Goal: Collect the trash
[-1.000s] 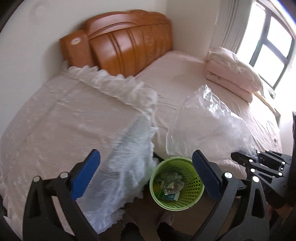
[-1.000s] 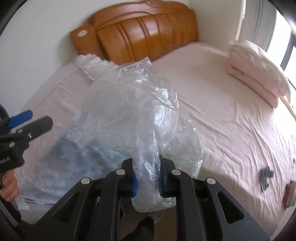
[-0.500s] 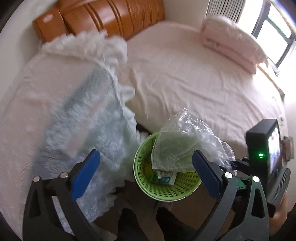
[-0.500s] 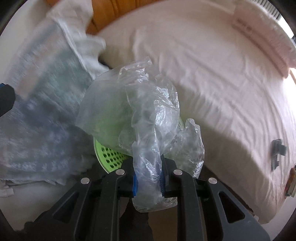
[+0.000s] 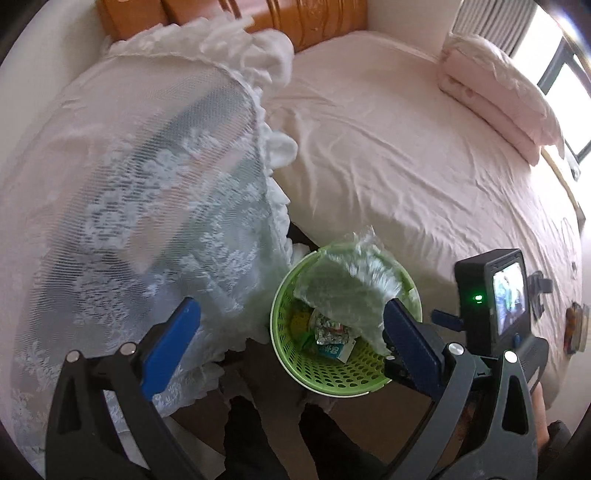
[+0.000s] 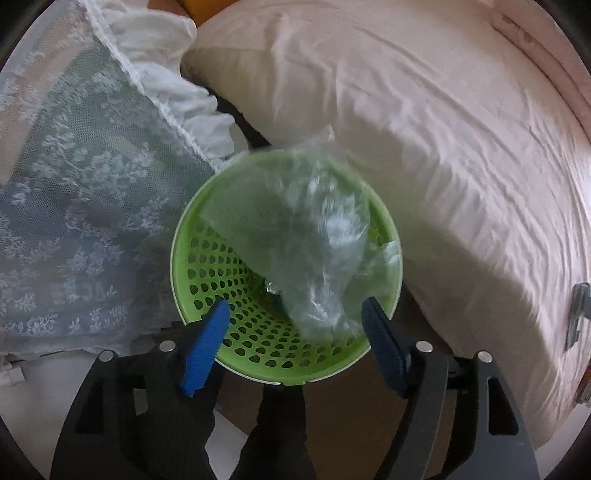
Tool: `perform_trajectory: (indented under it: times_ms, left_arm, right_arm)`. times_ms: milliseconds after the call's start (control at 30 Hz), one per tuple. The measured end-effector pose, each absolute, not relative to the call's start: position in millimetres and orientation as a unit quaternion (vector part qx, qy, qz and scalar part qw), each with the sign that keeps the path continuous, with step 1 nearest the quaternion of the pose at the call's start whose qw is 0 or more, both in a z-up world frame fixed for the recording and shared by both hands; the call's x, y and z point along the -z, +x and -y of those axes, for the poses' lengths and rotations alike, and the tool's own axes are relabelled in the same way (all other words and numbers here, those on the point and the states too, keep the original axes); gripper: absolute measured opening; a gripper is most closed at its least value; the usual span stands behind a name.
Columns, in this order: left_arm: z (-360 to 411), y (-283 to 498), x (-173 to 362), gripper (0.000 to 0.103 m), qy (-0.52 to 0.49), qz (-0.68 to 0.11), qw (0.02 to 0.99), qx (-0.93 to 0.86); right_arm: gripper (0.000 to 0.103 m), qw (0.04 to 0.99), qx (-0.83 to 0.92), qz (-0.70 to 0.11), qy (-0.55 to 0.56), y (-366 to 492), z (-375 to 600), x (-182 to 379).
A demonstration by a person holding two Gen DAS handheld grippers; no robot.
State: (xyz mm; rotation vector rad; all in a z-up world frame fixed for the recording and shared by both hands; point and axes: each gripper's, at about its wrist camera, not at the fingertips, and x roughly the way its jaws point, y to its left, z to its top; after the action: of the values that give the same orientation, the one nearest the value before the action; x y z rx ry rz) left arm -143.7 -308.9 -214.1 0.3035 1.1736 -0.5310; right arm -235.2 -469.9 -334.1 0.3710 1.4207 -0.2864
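The right gripper (image 6: 295, 345) has its two blue fingers (image 6: 205, 349) spread wide, holding nothing. One clear bag (image 6: 306, 236) lies inside the one green basket (image 6: 184, 280), against its far rim. The left gripper (image 5: 291, 343) is likewise wide and empty. Carton (image 5: 338, 349) writing is unreadable.

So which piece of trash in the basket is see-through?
The crinkly plastic bag draped over the green basket's rim. You can see the green through it. The small carton and foil wrapper underneath are solid.

The clear plastic bag (image 6: 295, 236) is motion-blurred and hides most trash in the green basket (image 6: 192, 273); the headboard (image 5: 295, 18) is cut off.
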Motion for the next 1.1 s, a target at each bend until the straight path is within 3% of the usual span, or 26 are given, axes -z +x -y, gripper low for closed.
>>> perform_trajectory:
  times_ms: [133,267,367,667,833,1100]
  left_arm:
    - [295,-140,177,0.095,0.128,-0.526,0.805,0.241]
    - [268,-131,124,0.095,0.109,-0.489,0.836,0.226]
    - [237,-123,74,0.095,0.088,-0.445,0.867,0.206]
    - [133,-87,-50,0.095,0.043,-0.335,0.936,0.097]
    - [72,-70,-83,0.095,0.01,-0.307,0.951,0.044]
    - [11,-47,-73,0.095,-0.006,-0.319,0.948,0.007]
  right_arm:
    - [0.085,0.758,0.132,-0.612,0.182,-236,474,278]
    - [0.091,0.813,0.135,-0.546,0.154,-225,462,181]
    - [0.101,0.851,0.137,-0.493,0.122,-211,445,115]
    - [0.101,0.932,0.065,-0.353,0.041,-140,350,-44]
    - [0.101,0.945,0.018,-0.326,0.0,-105,291,-73]
    - [0.101,0.942,-0.032,-0.333,-0.011,-77,224,-65]
